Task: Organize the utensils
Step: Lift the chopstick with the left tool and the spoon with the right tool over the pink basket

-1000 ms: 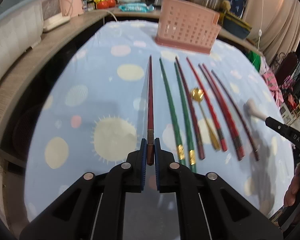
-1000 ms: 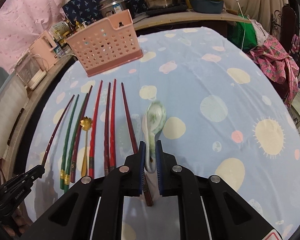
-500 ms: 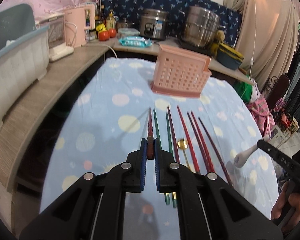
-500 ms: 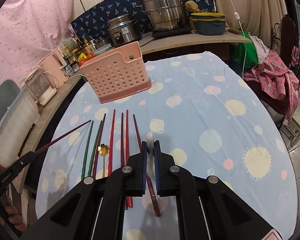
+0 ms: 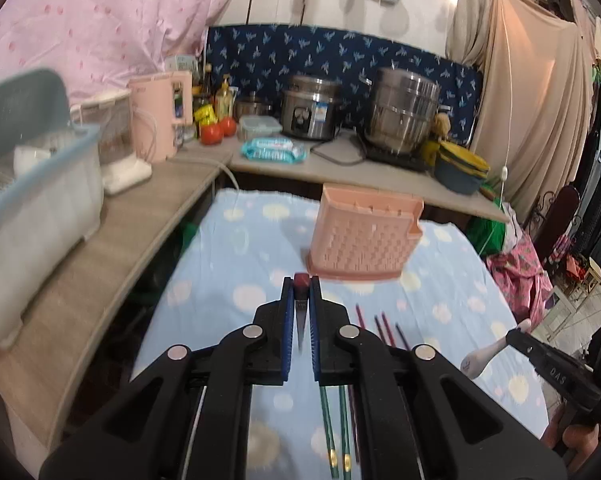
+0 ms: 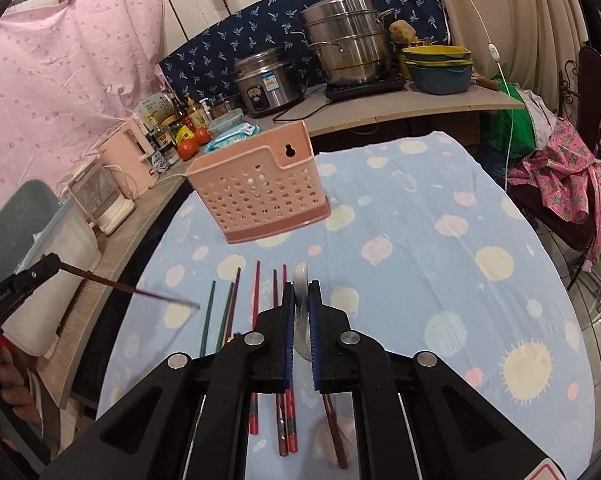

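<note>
Now red chopstick [image 6: 132, 290] points right, nearly level

Eight chopsticks are showing in all. Seven are lying in a row on the table [image 6: 440, 264]: two green chopsticks [image 6: 207, 320] and five red chopsticks [image 6: 256, 288], some bright and some dark. The eighth chopstick [image 6: 112, 286], a dark one, is sitting clamped in the left tongs [image 5: 299, 292]. One white spoon [image 6: 300, 276] is sitting pinched in the right tongs [image 6: 299, 292], making two pairs of tongs. One pink basket [image 6: 260, 196] is standing on the table. Behind it, two steel pots [image 6: 348, 52] and two tomatoes [image 5: 211, 134] are sitting.
</note>
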Demonstrator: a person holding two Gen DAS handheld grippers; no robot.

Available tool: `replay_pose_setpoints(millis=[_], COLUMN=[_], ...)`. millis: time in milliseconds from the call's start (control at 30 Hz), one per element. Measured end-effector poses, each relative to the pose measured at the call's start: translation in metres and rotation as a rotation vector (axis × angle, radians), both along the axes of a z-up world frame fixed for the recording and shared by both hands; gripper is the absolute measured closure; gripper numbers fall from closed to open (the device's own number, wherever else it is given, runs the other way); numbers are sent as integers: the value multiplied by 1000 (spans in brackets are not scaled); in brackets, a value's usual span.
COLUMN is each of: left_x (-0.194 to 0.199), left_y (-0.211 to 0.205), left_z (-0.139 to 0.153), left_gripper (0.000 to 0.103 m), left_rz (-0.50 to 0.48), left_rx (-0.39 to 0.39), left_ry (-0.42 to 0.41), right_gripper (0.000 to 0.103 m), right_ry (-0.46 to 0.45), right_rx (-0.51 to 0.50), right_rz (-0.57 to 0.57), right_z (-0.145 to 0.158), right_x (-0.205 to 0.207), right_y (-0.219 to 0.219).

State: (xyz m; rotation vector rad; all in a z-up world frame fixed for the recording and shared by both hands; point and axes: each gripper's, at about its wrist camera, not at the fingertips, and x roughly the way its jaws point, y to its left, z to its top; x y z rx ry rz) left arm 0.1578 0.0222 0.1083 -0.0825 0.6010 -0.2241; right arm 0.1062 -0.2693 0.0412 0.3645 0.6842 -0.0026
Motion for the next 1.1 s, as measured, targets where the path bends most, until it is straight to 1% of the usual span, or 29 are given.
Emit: replay_pose_setpoints(millis=[233, 467, 533, 633, 733, 833, 933, 1100], left_x=[36, 71, 81, 102, 124, 142, 160, 182], left_y=[-10, -28, -34, -44, -52, -57, -63, -65], left_z=[46, 109, 122, 133, 133, 126, 111, 81], left_gripper=[96, 96, 96, 96, 96, 96, 96, 96], left_rz=[-11, -19, -23, -27, -25, -28, -30, -24], left_rx=[-18, -47, -62, -80, -84, -85, -79, -66], left_ry=[-94, -243, -276, -305, -312, -297, -263, -196], right_gripper=[96, 96, 96, 96, 96, 96, 96, 96], right_ry=[-50, -115, -136, -159, -178, -164, -127, -72], right_rx=[27, 120, 132, 150, 148, 141, 124, 96], right_rz=[28, 30, 24, 15, 4, -3, -5, -11], right_z=[28, 59, 66, 73, 75, 70, 57, 33], right_x=[40, 107, 126, 155, 179, 200, 219, 237], right_y=[-6, -21, -25, -29, -29, -30, -30, -29])
